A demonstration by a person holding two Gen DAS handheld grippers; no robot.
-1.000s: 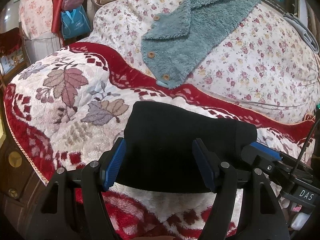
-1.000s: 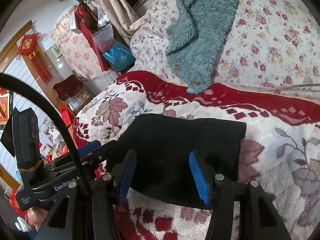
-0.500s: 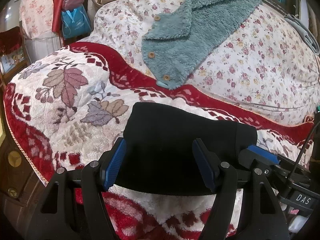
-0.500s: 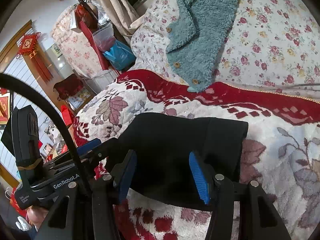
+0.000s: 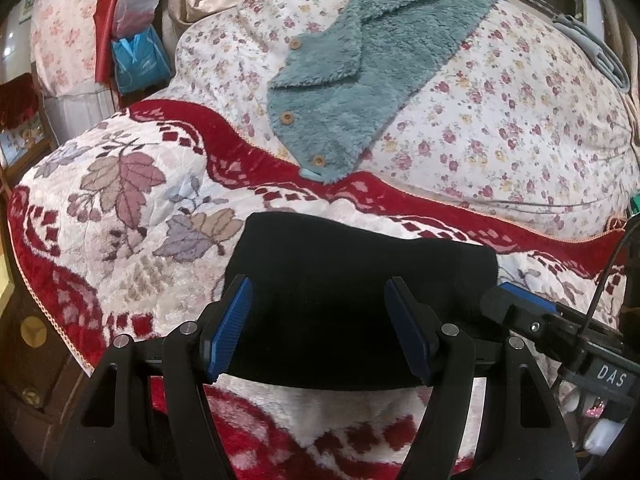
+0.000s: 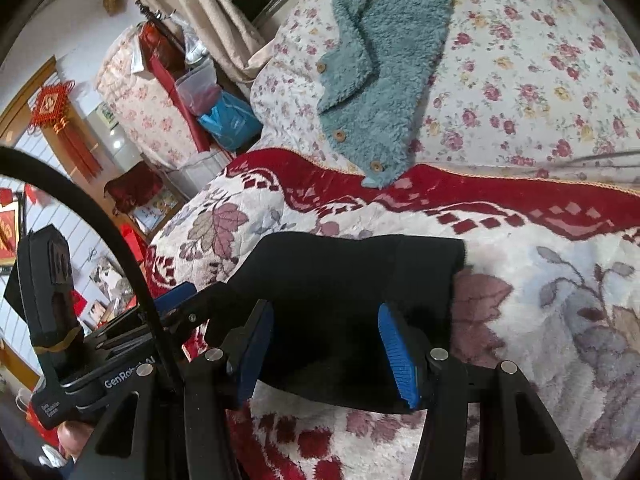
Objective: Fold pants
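The black pants (image 5: 360, 272) lie folded into a compact block on the red and white leaf-pattern blanket (image 5: 120, 208). My left gripper (image 5: 318, 328) hovers at the block's near edge, open, its blue pads spread wide either side of the cloth without pressing it. In the right wrist view the same pants (image 6: 352, 272) sit just beyond my right gripper (image 6: 326, 350), which is also open with the near edge between its pads. The right gripper's tip (image 5: 516, 304) shows beside the block's right end. The left gripper (image 6: 176, 296) shows at its left end.
A teal fleece garment with wooden buttons (image 5: 368, 80) lies on the floral quilt (image 5: 520, 120) behind the blanket. The bed's edge drops off at the left, where a blue bag (image 5: 138, 60) and wooden furniture (image 6: 136, 192) stand.
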